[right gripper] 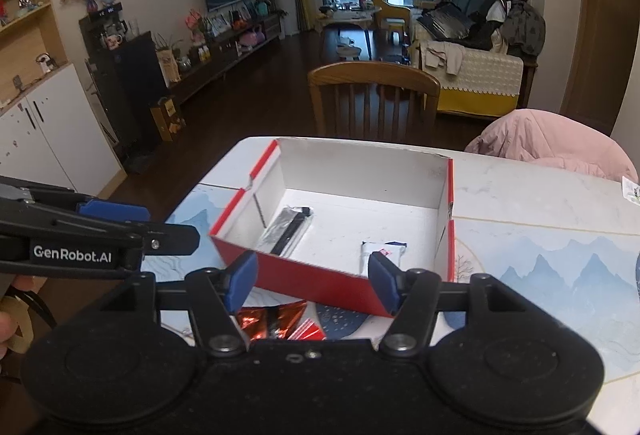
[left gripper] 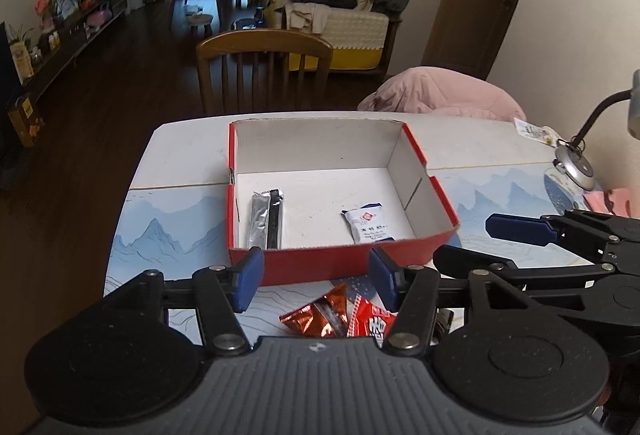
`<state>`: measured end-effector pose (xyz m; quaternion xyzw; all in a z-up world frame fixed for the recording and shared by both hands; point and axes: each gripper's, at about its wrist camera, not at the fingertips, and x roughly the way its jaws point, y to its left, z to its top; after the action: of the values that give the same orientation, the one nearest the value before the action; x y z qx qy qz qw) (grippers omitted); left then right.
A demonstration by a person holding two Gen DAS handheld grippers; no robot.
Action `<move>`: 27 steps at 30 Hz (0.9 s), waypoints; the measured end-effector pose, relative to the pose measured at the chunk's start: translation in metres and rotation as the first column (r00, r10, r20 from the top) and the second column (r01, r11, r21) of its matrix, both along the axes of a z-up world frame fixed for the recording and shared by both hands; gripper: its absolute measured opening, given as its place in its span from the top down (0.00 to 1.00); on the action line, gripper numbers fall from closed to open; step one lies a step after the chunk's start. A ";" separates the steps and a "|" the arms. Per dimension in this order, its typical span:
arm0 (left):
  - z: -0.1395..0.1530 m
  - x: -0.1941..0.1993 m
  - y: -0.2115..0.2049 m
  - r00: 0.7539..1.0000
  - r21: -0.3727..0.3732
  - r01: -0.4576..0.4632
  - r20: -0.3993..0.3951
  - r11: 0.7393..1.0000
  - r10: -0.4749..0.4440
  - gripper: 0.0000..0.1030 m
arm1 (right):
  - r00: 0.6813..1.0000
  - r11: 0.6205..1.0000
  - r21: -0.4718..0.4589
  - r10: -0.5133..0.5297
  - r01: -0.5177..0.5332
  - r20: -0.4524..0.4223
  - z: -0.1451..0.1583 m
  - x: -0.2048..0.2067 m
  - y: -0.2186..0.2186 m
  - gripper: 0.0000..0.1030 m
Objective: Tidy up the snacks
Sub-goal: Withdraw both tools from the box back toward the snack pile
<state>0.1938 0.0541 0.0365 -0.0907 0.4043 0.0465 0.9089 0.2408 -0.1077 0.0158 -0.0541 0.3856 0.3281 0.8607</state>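
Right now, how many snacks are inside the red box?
2: a silver packet by the left wall, a white packet near the right. More snacks lie outside, partly hidden.

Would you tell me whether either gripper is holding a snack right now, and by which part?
Neither: the left gripper and right gripper both stand open with nothing between their pads.

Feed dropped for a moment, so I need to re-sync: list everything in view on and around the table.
box: one, red outside, white inside, on the table.
silver packet: one, silver and black, in the box, left side.
white packet: one, white, in the box, right side.
red packets: a few, shiny red, on the table before the box.
table: one, white, mountain-print mat.
chair: one, wooden, behind the table.
pink jacket: one, far right.
left gripper: fingers open, empty.
right gripper: fingers open, empty.
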 end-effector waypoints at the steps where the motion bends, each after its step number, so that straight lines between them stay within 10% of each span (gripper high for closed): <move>1: 0.001 -0.005 -0.001 1.000 0.005 0.002 0.009 1.000 -0.002 0.45 | 1.000 1.000 0.007 0.002 -0.002 0.002 0.001 -0.004 -0.002 0.39; 4: 0.002 -0.019 -0.003 1.000 0.007 0.008 0.027 1.000 -0.008 0.44 | 1.000 0.999 0.032 -0.001 0.000 0.013 0.004 -0.015 -0.008 0.18; 27: -0.047 -0.115 0.002 0.999 0.008 0.010 0.041 1.000 -0.010 0.28 | 1.000 0.998 0.063 0.015 -0.015 -0.002 -0.034 -0.088 -0.040 0.00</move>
<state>0.0788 0.0556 -0.0100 -0.0861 0.3859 0.0418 0.9175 0.1533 -0.1480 -0.0179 -0.0293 0.3756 0.3468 0.8590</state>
